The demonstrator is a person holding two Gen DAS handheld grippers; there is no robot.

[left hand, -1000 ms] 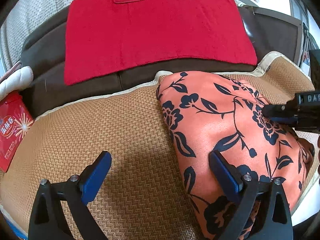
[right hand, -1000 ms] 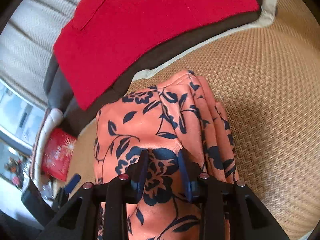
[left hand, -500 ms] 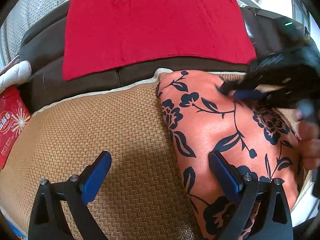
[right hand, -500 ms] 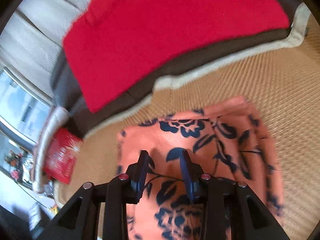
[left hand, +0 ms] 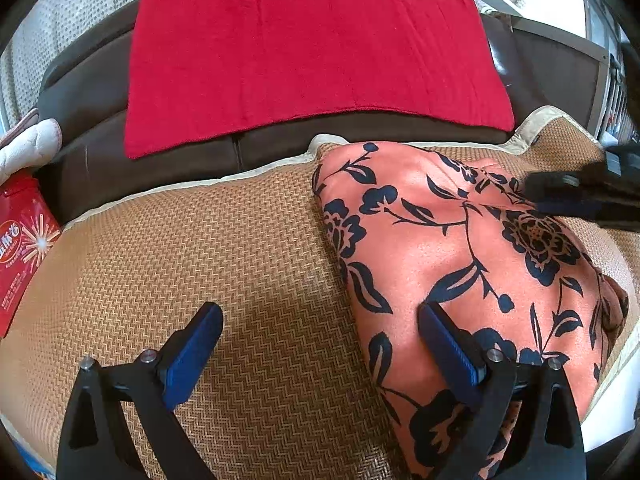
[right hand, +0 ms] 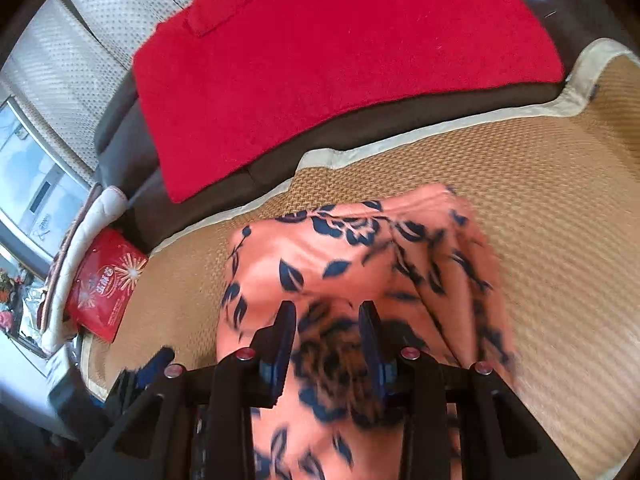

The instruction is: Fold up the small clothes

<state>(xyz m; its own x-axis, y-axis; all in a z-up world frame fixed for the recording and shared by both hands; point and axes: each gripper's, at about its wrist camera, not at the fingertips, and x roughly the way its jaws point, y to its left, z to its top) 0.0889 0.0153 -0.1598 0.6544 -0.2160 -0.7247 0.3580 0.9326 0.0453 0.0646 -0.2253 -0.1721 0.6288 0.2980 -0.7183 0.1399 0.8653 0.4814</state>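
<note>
An orange garment with a dark blue flower print point(left hand: 460, 248) lies folded on the woven mat point(left hand: 200, 264); it also shows in the right wrist view point(right hand: 320, 264). My left gripper point(left hand: 320, 344) is open wide and empty, low over the mat, its right finger over the garment's left edge. My right gripper point(right hand: 328, 340) hovers just above the garment's middle with its jaws narrowly apart and nothing between them. It shows as a dark blurred shape at the right edge of the left wrist view point(left hand: 580, 196).
A red towel point(left hand: 312, 52) hangs over the dark brown sofa back point(left hand: 88, 92) behind the mat. A red printed packet point(left hand: 20, 248) and a white padded cloth point(left hand: 28, 144) lie at the left. The mat's pale border point(right hand: 460, 124) runs along the back.
My right gripper swung up and back over the garment, then came down toward its middle again. The garment and my left gripper have stayed in place.
</note>
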